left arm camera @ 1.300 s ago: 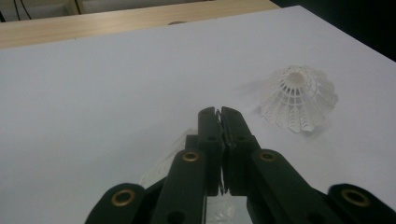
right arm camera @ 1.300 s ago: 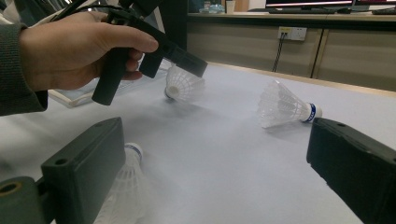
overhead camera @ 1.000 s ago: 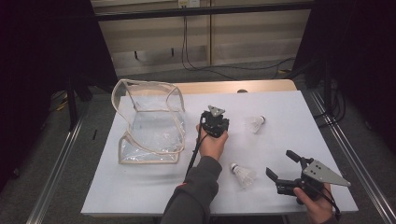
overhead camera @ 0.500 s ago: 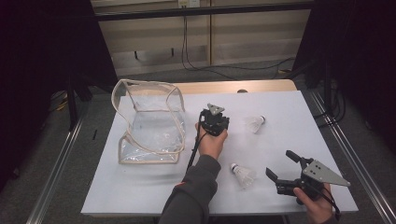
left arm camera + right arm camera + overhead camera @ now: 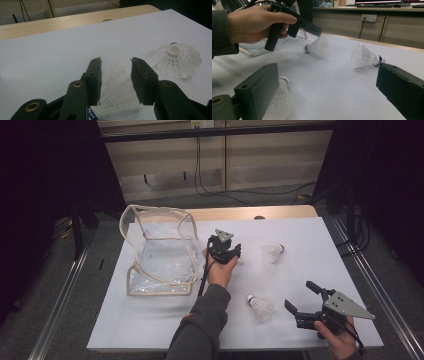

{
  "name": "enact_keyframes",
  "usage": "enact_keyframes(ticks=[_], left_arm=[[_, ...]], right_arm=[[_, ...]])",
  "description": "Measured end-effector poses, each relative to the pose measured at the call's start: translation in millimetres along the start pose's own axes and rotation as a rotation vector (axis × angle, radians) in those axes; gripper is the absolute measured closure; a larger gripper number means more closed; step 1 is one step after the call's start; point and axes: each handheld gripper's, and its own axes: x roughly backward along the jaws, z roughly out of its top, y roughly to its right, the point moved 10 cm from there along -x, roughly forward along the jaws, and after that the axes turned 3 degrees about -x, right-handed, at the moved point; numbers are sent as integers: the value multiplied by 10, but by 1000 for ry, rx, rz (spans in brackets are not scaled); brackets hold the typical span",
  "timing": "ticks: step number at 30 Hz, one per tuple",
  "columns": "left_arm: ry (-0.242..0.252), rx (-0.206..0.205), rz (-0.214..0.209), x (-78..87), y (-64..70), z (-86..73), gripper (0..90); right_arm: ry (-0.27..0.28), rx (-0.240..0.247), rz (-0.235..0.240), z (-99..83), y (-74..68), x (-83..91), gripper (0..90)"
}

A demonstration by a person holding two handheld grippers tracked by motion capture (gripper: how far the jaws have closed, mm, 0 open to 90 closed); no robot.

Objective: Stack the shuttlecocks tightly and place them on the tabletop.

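Three shuttlecocks lie on the white table (image 5: 150, 320), all to the right of the one clear plastic bag (image 5: 160, 252). The left gripper (image 5: 116, 72) stands open around the nearest shuttlecock (image 5: 117, 92), its cork cut off by the frame. The second shuttlecock (image 5: 274, 252) lies farther right. The right gripper (image 5: 301, 296), wide open and empty, sits beside the third shuttlecock (image 5: 260, 307).

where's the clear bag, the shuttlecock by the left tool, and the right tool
clear bag (image 5: 160, 257), high view, front wall.
shuttlecock by the left tool (image 5: 120, 92), left gripper view, feather skirt.
right tool (image 5: 301, 296), high view, midway between its tips.
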Motion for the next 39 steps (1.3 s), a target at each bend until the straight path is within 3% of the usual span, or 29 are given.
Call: enact_keyframes(ticks=[7, 18, 23, 26, 32, 39], left_arm=[[9, -15, -9, -9, 22, 7, 582], [22, 11, -44, -28, 59, 20, 573], [-10, 18, -50, -57, 65, -44, 657], [-24, 8, -60, -56, 81, -60, 789], [-31, -2, -33, -8, 79, -45, 880], [-11, -15, 30, 115, -26, 24, 898]], right_arm=[[1, -2, -1, -2, 4, 3, 39], [-3, -3, 1, -7, -3, 1, 39], [-4, -2, 3, -9, -3, -1, 39], [-2, -3, 4, -7, -3, 1, 39], [1, -2, 4, -2, -2, 4, 39], [1, -2, 4, -1, -4, 3, 39]])
